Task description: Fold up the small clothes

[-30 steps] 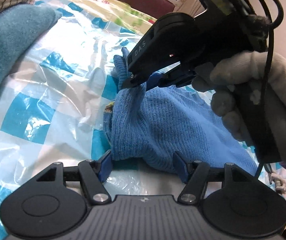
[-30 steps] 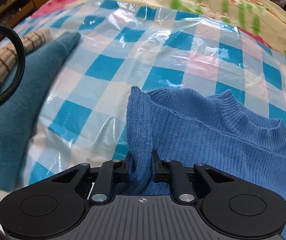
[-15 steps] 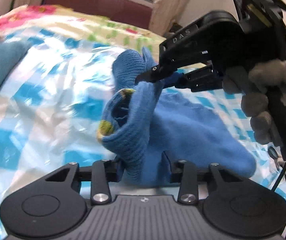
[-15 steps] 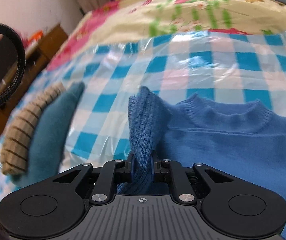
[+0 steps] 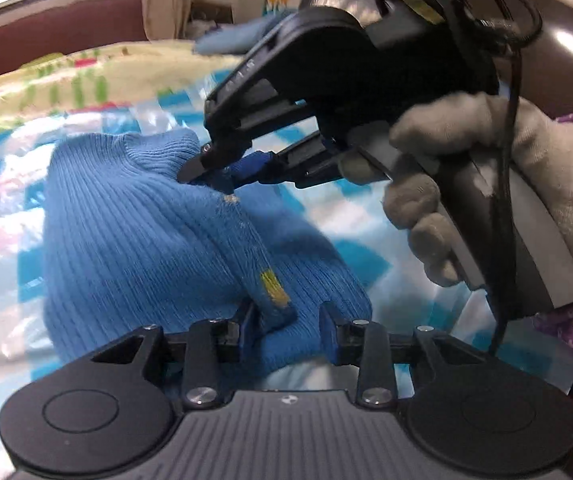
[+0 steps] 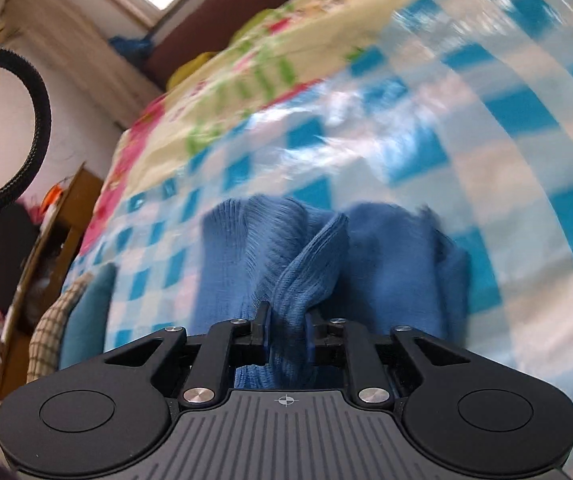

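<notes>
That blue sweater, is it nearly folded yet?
Not yet. The blue sweater is bunched and lifted off the checked sheet, with no neat fold showing. The left gripper is closing on one part; the right gripper holds another, its jaws starting to open. Laying it flat and folding remain.

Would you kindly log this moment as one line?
left tool: closing around blue knitted sweater | right tool: opening, sweater fold between | surface: blue-checked plastic sheet
</notes>
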The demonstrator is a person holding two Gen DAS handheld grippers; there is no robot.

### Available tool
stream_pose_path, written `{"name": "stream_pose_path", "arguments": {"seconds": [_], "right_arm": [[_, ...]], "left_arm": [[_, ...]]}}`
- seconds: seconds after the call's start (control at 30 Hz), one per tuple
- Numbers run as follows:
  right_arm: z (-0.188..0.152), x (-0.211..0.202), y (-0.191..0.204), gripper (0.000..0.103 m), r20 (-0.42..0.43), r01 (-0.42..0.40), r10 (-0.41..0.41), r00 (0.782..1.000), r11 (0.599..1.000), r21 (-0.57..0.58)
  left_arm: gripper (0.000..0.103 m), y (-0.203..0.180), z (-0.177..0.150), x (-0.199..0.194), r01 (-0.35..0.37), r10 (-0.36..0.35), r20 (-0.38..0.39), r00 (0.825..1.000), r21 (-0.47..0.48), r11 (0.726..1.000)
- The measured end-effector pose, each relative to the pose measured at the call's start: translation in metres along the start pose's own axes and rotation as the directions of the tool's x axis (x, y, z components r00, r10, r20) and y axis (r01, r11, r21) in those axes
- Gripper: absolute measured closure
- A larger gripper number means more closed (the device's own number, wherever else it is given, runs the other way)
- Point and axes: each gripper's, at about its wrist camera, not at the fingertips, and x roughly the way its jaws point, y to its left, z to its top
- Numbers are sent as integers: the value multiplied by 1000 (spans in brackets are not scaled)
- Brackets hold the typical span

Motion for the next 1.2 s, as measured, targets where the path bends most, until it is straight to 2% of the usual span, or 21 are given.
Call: {"name": "stream_pose_path", "arguments": {"seconds": [0.07,0.13,0.23,0.27,0.3,0.37,0.4,0.43,0.6,0.8,0.9,1.0,1.1,1.2], "right_arm": [[-2,8,-14,79,-10,-49,50,999,996,70],[-2,12,-20,66,4,-98,98,995,989,114],[3,17,-18,49,16,-139,138,990,982,127],[7,19,-14,48,9,-145,145,989,983,109],[9,20,-11,49,1,-130,131,991,988,78],[9,23,0,60,-2,-19,19,1000,1000,3],[9,24,4,79,-7,4,-4,1000,1000,-17],[9,23,3,86,-11,-1,1,1000,1000,-12],[15,-8,-7,89,50,-89,87,995,996,24],[12,-32,-31,89,92,-112,106,990,992,65],[9,-22,-52,89,71,-87,78,994,988,128],[4,-15,-65,89,50,-102,95,994,981,166],[3,-16,-68,89,49,-121,115,992,978,170],[5,-14,-68,89,44,-128,122,992,977,169]], "left_arm": [[65,-1,-1,3,-8,8,-11,1000,12,1000],[65,1,3,3,-4,4,-18,1000,10,1000],[65,-1,4,6,-6,6,-25,1000,15,1000],[67,0,3,5,-8,8,-26,1000,12,1000],[68,-1,2,8,-12,12,-29,1000,10,1000],[68,0,3,7,-9,9,-31,999,9,1000],[68,-1,3,5,-7,7,-30,1000,7,1000],[68,0,5,4,-4,4,-28,1000,6,1000],[71,2,9,-6,31,-31,-10,999,-5,1000],[73,-6,10,-10,70,-70,-1,998,4,998],[73,-16,7,-4,21,-21,-13,1000,77,997],[70,-24,4,-8,-24,25,0,1000,160,987],[59,-30,0,-11,-76,73,24,997,237,968],[56,-38,-4,-4,-131,126,39,991,326,936]]}}
